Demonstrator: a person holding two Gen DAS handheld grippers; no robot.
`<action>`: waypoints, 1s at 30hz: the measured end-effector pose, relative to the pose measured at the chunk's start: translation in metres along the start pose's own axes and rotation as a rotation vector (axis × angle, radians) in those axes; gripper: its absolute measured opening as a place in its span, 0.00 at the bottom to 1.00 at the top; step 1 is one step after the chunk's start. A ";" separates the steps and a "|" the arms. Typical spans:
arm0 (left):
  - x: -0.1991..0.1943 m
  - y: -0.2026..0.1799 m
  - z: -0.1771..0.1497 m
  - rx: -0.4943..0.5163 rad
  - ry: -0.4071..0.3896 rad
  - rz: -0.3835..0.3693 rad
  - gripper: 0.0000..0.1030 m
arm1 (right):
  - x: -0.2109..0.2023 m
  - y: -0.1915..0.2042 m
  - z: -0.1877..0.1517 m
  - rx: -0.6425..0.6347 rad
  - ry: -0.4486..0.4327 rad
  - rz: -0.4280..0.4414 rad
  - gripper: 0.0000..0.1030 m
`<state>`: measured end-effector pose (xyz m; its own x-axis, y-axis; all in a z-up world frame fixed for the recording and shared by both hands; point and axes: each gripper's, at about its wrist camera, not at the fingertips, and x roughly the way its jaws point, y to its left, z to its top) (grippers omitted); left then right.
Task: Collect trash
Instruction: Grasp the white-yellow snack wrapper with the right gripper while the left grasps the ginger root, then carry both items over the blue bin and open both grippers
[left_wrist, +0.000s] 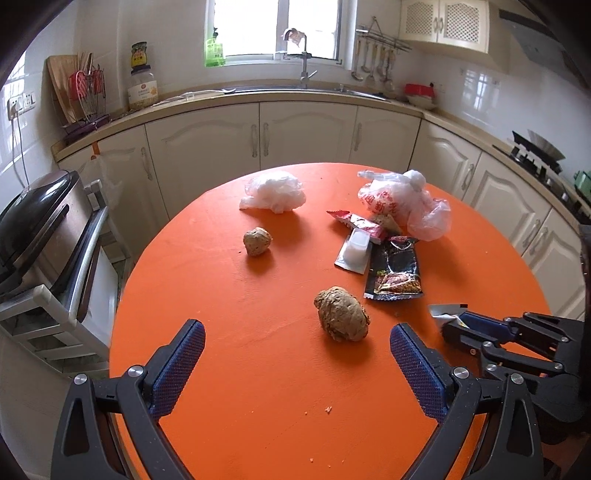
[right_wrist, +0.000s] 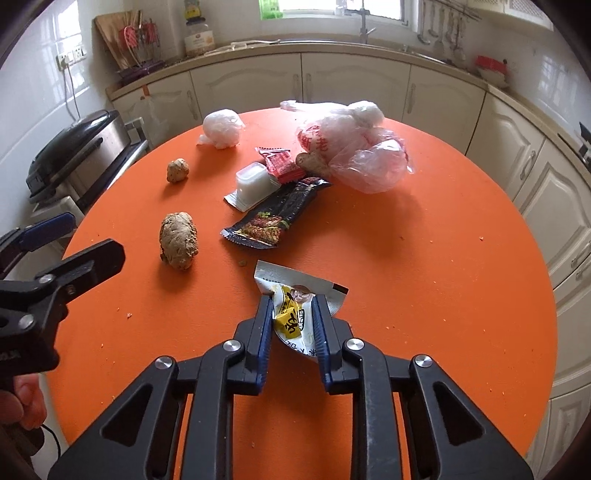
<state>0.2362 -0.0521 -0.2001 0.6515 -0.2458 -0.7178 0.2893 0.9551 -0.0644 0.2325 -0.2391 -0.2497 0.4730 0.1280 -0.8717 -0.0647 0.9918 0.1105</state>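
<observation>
Now | right tongs (right_wrist: 291, 314) pinching yellow wrapper (right_wrist: 295, 295) mid-body, near worktop (right_wrist: 424, 258) front edge | light, crinkly, slippery | left tongs (left_wrist: 297, 343) open

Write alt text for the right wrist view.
The right claw is shut on a yellow-and-white wrapper above an orange round table. Beyond lie two brown lumps, a black snack packet, a red wrapper and plastic bags; the open left claw enters at left.
</observation>
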 end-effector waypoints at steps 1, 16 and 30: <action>0.007 -0.003 0.003 0.010 0.007 -0.001 0.94 | -0.003 -0.006 -0.002 0.018 -0.002 0.011 0.19; 0.090 -0.030 0.030 0.066 0.107 -0.070 0.33 | -0.035 -0.040 -0.008 0.118 -0.056 0.062 0.18; 0.044 -0.045 0.021 0.057 -0.007 -0.162 0.33 | -0.084 -0.065 -0.028 0.160 -0.129 0.061 0.18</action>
<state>0.2669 -0.1095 -0.2140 0.5977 -0.3970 -0.6965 0.4304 0.8919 -0.1390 0.1727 -0.3143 -0.1968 0.5820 0.1769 -0.7937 0.0391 0.9688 0.2446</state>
